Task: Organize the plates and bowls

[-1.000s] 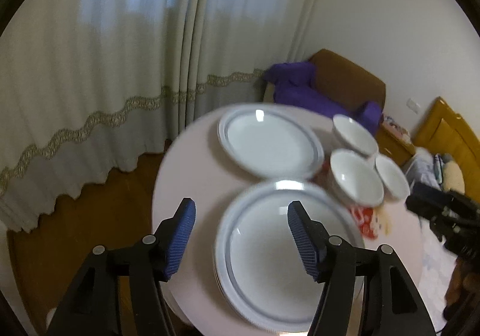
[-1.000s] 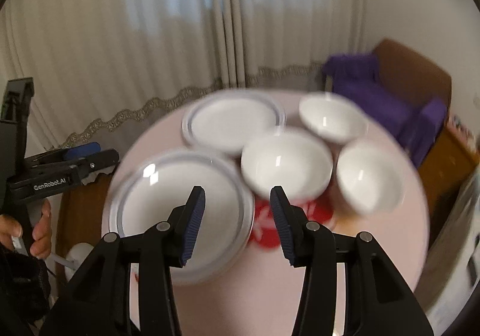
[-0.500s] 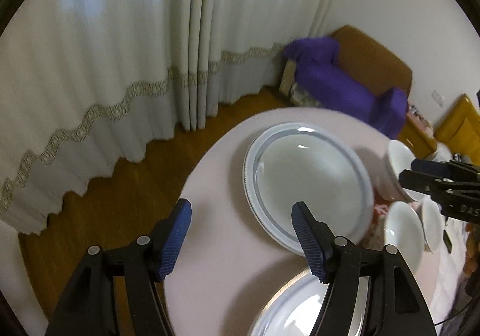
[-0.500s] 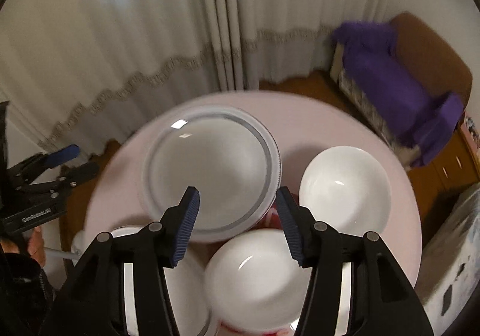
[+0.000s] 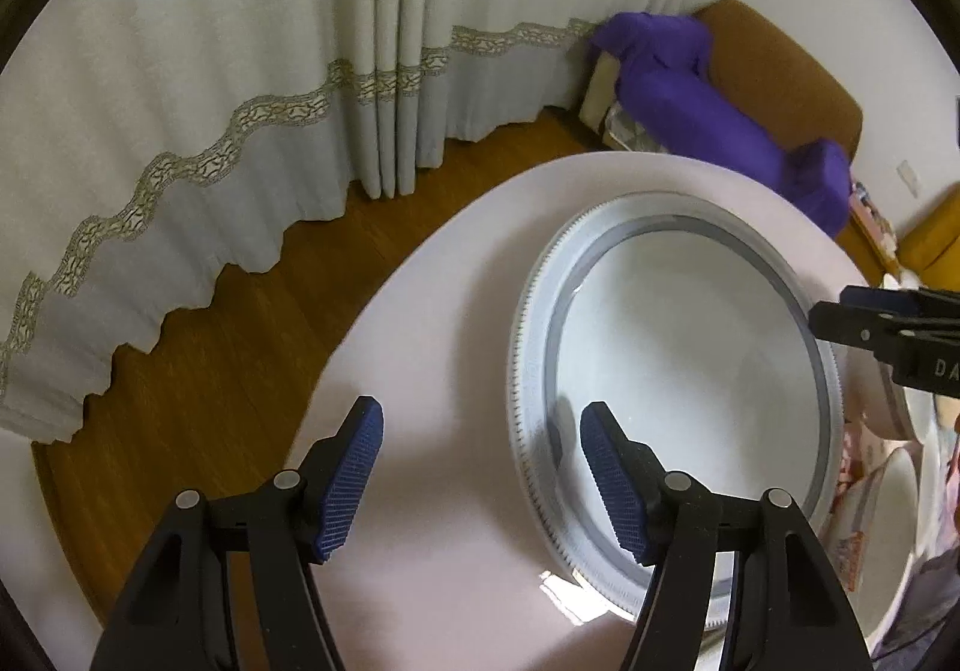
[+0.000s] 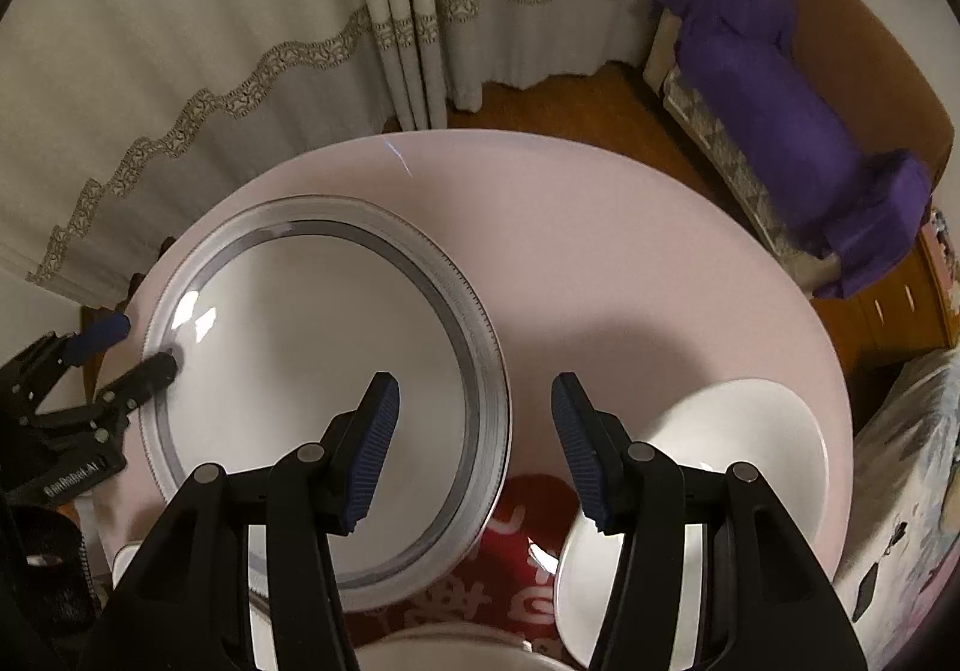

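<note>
Right wrist view showed the right gripper (image 6: 474,449) pointing down over the round pink table (image 6: 600,251), its blue pads apart at a middling width with nothing between them; its jaws had just been opening. Below and left of it lay a large grey-rimmed plate (image 6: 300,371), flat on the table's left half. A white bowl (image 6: 720,431) sat to the near right, partly hidden behind the right finger, and the rim of another white dish (image 6: 456,647) showed at the near edge. A red mat with white characters (image 6: 516,569) lay between plate and bowl; the characters were too cut off to read.

Left wrist view showed the left gripper (image 5: 480,467) likewise spread at a moderate width and empty, its right pad over the plate's near-left rim, its left pad over bare table. Whether the pad touched the rim could not be told.

By my judgement the task was barely begun: the plate lay single, the bowls sat apart and unstacked, and nothing was gripped. Grasping the plate and gathering the bowls remained.

Writing: the left gripper's body, seen at the far left of the right view, read roughly "GenRobot.AI" (image 6: 72,476); the right gripper's body showed only "DA" (image 5: 945,368).
</note>
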`<state>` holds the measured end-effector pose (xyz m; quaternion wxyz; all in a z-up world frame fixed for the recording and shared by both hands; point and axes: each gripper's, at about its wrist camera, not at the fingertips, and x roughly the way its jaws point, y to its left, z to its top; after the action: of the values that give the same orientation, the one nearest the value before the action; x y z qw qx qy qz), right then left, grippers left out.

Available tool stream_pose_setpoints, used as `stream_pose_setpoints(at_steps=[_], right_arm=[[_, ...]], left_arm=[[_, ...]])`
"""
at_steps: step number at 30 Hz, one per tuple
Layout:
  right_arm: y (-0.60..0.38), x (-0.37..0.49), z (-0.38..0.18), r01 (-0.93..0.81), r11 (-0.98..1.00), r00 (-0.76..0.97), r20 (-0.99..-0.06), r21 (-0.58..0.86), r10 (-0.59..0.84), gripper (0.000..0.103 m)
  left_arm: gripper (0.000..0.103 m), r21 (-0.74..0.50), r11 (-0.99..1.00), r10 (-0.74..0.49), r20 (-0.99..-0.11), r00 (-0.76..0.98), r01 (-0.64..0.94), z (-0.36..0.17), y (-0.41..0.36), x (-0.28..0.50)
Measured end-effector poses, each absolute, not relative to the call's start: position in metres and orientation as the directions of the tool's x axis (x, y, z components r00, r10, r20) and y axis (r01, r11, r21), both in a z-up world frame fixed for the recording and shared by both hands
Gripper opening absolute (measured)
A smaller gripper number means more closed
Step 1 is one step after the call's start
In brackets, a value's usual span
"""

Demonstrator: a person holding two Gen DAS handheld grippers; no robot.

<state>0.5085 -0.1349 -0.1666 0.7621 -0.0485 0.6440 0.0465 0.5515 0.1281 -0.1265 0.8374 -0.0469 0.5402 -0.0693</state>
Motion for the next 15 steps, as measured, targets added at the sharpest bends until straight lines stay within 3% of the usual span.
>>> stream_pose_setpoints(at_steps=[5, 10, 15], right_arm=[[-0.132, 0.518, -0.176, -0.145, 0.989, 0.147, -0.989, -0.037, -0.015, 0.056], [-0.129, 0.524, -0.18, -0.153, 0.988, 0.134, -0.991, -0.034, -0.014, 0.054], [-0.126, 0.521, -0.184, -0.158, 0.987, 0.126, -0.992, -0.027, -0.007, 0.054]], left_arm=[[0.048, -0.176, 0.982, -0.191, -0.891, 0.413, 0.073, -0.138, 0.126, 0.569], [0.022, -0.222, 0.968, -0.251, -0.872, 0.42, 0.116, -0.147, 0.135, 0.564], [0.02, -0.273, 0.955, -0.296, -0.847, 0.442, 0.117, -0.154, 0.159, 0.552]])
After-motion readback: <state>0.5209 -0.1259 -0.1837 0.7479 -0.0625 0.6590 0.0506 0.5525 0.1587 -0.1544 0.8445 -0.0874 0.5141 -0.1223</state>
